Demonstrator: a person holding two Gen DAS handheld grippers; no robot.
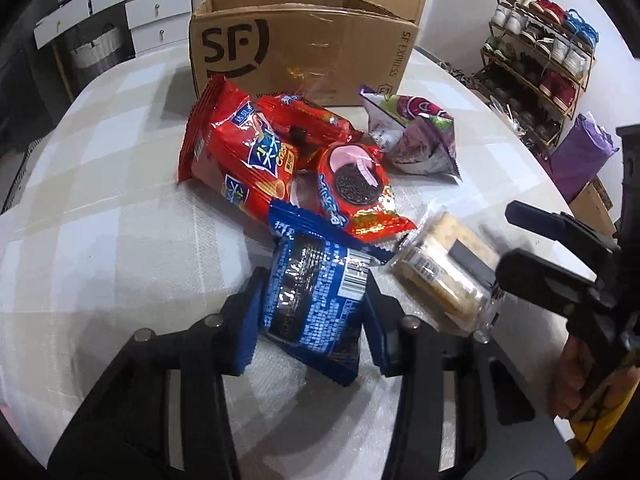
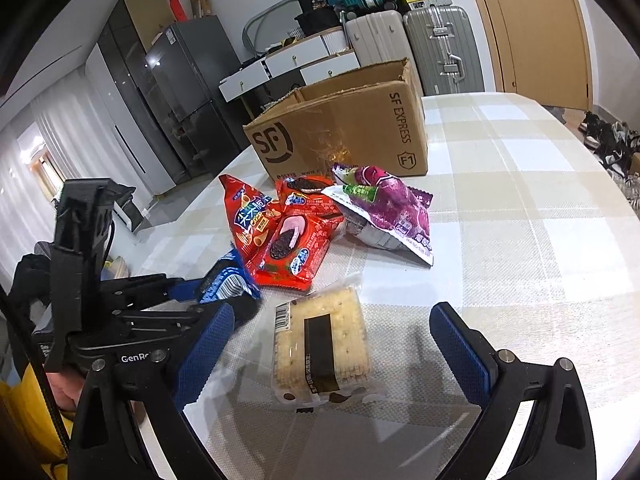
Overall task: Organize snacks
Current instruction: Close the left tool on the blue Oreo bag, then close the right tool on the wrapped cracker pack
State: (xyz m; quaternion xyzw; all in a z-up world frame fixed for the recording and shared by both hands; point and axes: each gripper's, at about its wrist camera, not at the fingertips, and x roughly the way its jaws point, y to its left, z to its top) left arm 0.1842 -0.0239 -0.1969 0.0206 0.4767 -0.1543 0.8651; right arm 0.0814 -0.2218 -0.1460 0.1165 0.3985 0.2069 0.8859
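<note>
The blue cookie packet [image 1: 312, 296] lies at the near end of the snack pile, and the left gripper [image 1: 308, 312] has its blue pads on either flank of it, jaws narrowed to the packet's width; whether they are already pressing or only touching the foil I cannot tell. At about 3 o'clock from that packet sits the clear-wrapped cracker pack [image 2: 320, 344], flat on the checked tablecloth [image 2: 520, 240]. The right gripper [image 2: 332, 344] straddles it with jaws spread wide, both pads well clear of the wrapper and holding nothing.

The step in hand looks like a double pick-up. For the blue packet, a squeeze across the middle of the cookie stack should hold better than one on the crimped foil ends, which would slip. The cracker pack is brittle, so the right jaws should close across its short sides, low near the cloth, and gently.

At 12 o'clock from the blue packet the red cookie packet [image 1: 356, 188] overlaps its far end, with the red crisp bag [image 1: 236, 160] at 11 o'clock; lifting straight up, not dragging, should avoid disturbing them. The purple snack bag [image 1: 416, 136] lies at 1 o'clock, apart from the reds. Beyond them stands the open SF cardboard box [image 1: 304, 52], the likely destination. The two grippers are close side by side, so they should rise one after the other. There is open cloth at 3 o'clock of the crackers, and the table edge curves away at 9 o'clock of the pile.
</note>
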